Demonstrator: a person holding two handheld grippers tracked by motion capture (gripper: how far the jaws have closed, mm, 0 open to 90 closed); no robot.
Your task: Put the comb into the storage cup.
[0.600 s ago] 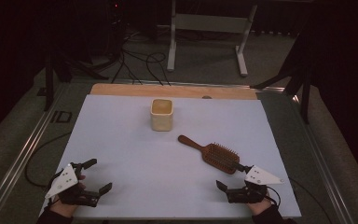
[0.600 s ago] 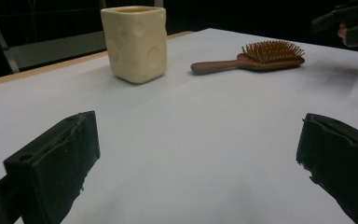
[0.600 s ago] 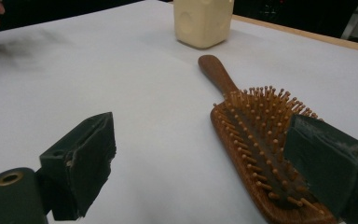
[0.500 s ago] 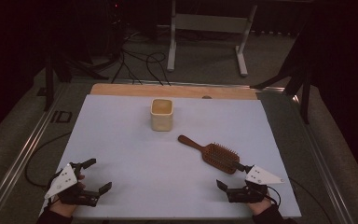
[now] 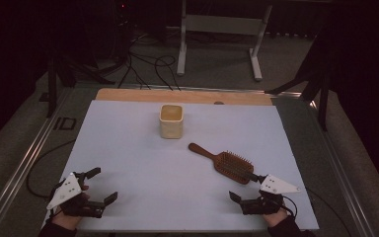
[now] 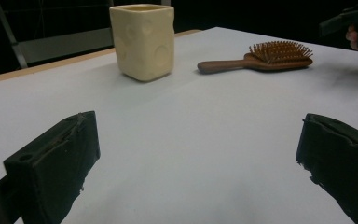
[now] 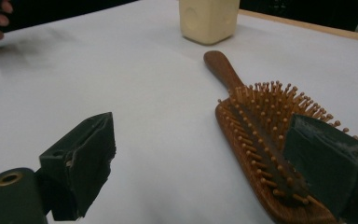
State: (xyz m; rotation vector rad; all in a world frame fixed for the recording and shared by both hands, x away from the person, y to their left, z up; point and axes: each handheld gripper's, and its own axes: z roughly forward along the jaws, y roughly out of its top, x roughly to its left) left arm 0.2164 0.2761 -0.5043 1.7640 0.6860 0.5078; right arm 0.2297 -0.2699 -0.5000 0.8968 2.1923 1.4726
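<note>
Hairbrush [image 5: 228,161]: wooden, bristles up, flat on the white sheet [image 5: 128,143] at right of centre; handle angled toward the cup, head toward the near right corner — a lie that offers the head first to the right gripper.

Cup [image 5: 171,121]: cream, square-sided, upright, mouth open upward; well back on the sheet, near the far edge, apart from the brush handle; looks empty from above, though the bottom is hard to make out. Probably the receptacle for the brush, handle or head down.

Right gripper [image 5: 247,189]: jaws spread wide, nothing grasped; low over the near right of the sheet, just short of the brush head. In the right gripper view the brush head [image 7: 270,154] sits partly behind one jaw, not between the two — approach unfinished, pads not pressing.

Left gripper [image 5: 102,185]: jaws released, wide, empty; low at the near left corner, well apart from both things. In the left gripper view, bare sheet between the jaws, cup [image 6: 143,39] and brush [image 6: 261,58] far ahead. Likely parked, in reserve to steady the cup.

Table [image 5: 177,95]: wooden edge visible beyond the sheet's far side; dark floor, cables and a metal stand [image 5: 219,29] behind.

Stage, as judged: start of a pick — brush untouched, next need a slight shift to bring the head or neck squarely between the right jaws.

Risk, as judged: bristles give poor purchase; grip across the wooden sides safer.
</note>
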